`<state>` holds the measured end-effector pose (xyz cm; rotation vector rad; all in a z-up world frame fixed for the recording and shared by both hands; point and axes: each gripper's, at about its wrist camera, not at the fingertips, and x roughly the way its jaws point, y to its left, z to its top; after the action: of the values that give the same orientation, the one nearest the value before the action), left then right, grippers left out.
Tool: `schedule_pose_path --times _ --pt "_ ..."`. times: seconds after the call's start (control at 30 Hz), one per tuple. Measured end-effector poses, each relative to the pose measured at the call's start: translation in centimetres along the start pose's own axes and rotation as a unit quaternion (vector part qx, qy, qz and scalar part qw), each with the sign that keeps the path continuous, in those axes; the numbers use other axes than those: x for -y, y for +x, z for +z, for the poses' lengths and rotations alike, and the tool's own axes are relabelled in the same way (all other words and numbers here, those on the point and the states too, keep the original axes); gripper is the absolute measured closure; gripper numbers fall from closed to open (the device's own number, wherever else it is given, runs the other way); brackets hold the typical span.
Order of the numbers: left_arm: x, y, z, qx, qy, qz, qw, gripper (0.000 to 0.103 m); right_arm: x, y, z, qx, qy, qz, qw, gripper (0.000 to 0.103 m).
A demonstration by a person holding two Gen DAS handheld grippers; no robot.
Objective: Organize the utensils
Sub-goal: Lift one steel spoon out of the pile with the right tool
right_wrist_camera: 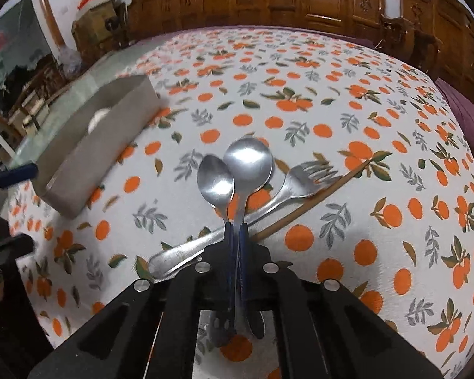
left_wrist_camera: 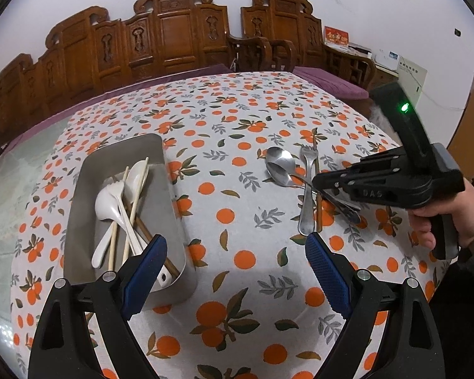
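Observation:
My right gripper [right_wrist_camera: 236, 225] is shut on the handles of two metal spoons, one small [right_wrist_camera: 215, 183] and one rounder [right_wrist_camera: 248, 161], whose bowls stick out ahead of the jaws and pass over a metal fork [right_wrist_camera: 312, 177]. A wooden chopstick [right_wrist_camera: 316, 199] lies on the cloth beside the fork. In the left wrist view the right gripper [left_wrist_camera: 324, 188] comes in from the right, with the spoons [left_wrist_camera: 279, 164], fork [left_wrist_camera: 308, 189] and chopstick [left_wrist_camera: 318, 202] there. My left gripper [left_wrist_camera: 235, 243] is open and holds nothing, near the metal tray [left_wrist_camera: 154, 158]. The tray holds white spoons [left_wrist_camera: 110, 208] and chopsticks [left_wrist_camera: 139, 189].
The table wears a cloth printed with oranges [left_wrist_camera: 237, 120]. The tray [right_wrist_camera: 110, 135] stands at the left by a bare glass strip [left_wrist_camera: 15, 183]. A person's hand [left_wrist_camera: 439, 218] grips the right tool. Carved wooden chairs [left_wrist_camera: 173, 31] line the far side.

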<state>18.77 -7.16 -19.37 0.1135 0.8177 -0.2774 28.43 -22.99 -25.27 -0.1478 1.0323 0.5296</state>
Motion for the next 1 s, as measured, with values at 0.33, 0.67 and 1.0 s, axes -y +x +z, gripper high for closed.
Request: schedule_pose_path --times 0.33,0.67,1.0 --pt "-0.7 -0.5 0.1 0.003 -0.009 -0.007 0.9999 0.017 -0.8 1.1 1.0 -0.018 -0.023 -0.019 0.999 0.081" --pt "-1.0 -0.6 0.1 0.001 -0.011 -0.009 0.9999 0.017 -0.5 1.3 1.2 -0.046 -0.005 0.004 0.999 0.093" --pt "-0.7 -0.8 0.1 0.004 -0.007 -0.012 0.9999 0.017 -0.2 0.2 -0.3 -0.052 -0.005 -0.014 0.999 0.098"
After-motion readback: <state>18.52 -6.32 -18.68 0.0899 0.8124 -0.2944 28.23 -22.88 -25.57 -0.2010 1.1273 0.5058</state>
